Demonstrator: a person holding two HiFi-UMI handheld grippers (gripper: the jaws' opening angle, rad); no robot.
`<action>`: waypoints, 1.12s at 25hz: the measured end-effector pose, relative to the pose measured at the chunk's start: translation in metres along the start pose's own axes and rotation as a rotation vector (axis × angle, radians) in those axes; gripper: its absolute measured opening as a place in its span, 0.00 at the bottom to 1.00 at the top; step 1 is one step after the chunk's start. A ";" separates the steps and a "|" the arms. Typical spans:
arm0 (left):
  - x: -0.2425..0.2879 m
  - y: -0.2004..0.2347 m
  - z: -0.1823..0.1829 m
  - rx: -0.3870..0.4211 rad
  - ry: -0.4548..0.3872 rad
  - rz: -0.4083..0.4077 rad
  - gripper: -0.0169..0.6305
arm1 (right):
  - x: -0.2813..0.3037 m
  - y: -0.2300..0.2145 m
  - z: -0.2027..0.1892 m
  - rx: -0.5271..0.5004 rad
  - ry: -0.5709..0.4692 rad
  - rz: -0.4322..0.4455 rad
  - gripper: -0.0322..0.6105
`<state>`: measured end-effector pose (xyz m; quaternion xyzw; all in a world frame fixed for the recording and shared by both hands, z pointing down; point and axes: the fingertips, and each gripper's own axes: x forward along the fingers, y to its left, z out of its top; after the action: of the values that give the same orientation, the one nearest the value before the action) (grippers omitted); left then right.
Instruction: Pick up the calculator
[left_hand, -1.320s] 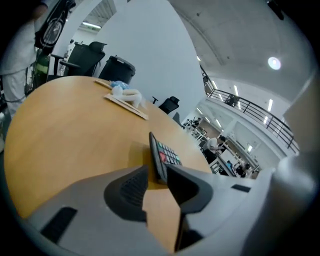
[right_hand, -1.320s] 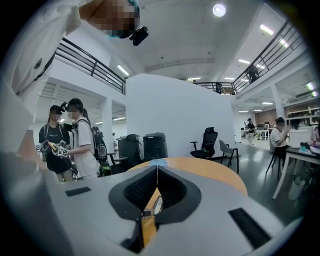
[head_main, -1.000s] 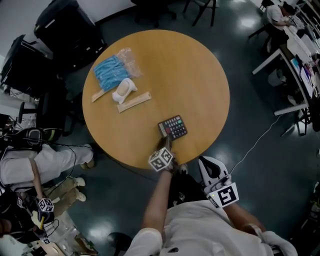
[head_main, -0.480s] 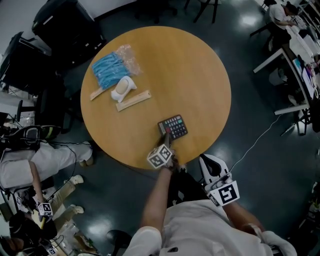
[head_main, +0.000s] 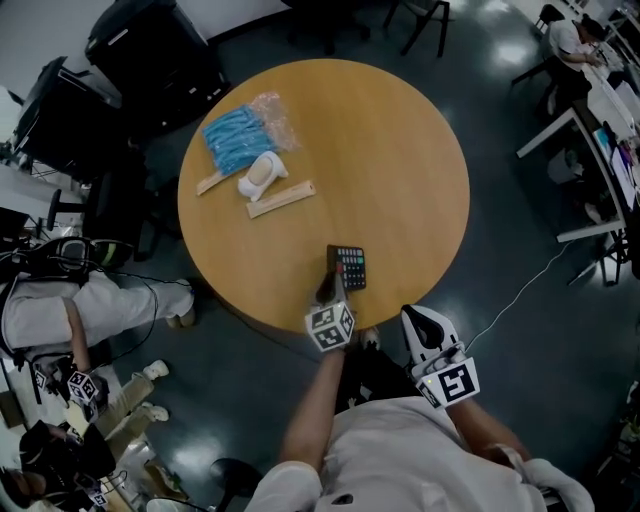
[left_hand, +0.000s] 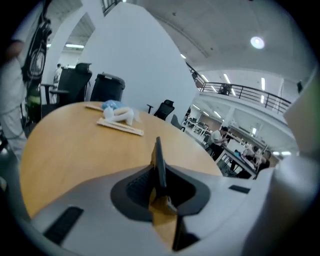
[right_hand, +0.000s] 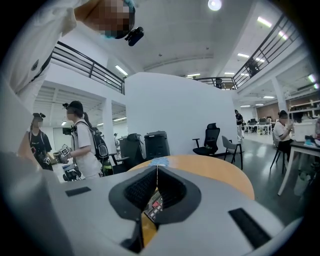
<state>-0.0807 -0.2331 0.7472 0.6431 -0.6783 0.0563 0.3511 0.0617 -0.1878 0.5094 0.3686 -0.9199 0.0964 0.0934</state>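
Observation:
The dark calculator with coloured keys sits near the front edge of the round wooden table. My left gripper grips its near edge, jaws closing, pads pressing on it. In the left gripper view the calculator stands on edge between the pads of the left gripper, raised off the tabletop. My right gripper hangs off the table's front right, jaws shut and empty. In the right gripper view, the right gripper has its pads together, and the calculator shows below them.
At the table's back left lie a blue plastic packet, a white object and a wooden ruler. A seated person is left of the table; black cases stand behind. Desks and a cable lie right.
The left gripper's jaws closed on the calculator, then lifted it off the table and rolled it on edge. The right gripper stayed where it was.

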 end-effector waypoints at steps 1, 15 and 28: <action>-0.009 0.001 0.005 0.036 -0.016 0.009 0.12 | 0.000 0.002 0.000 -0.001 -0.005 0.003 0.07; -0.182 -0.002 0.085 0.342 -0.234 0.066 0.12 | -0.005 0.034 0.019 -0.041 -0.105 0.026 0.07; -0.256 -0.037 0.146 0.375 -0.455 0.029 0.12 | -0.006 0.051 0.045 -0.082 -0.166 0.033 0.07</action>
<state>-0.1246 -0.1027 0.4837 0.6830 -0.7265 0.0403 0.0640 0.0257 -0.1588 0.4590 0.3558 -0.9336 0.0293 0.0304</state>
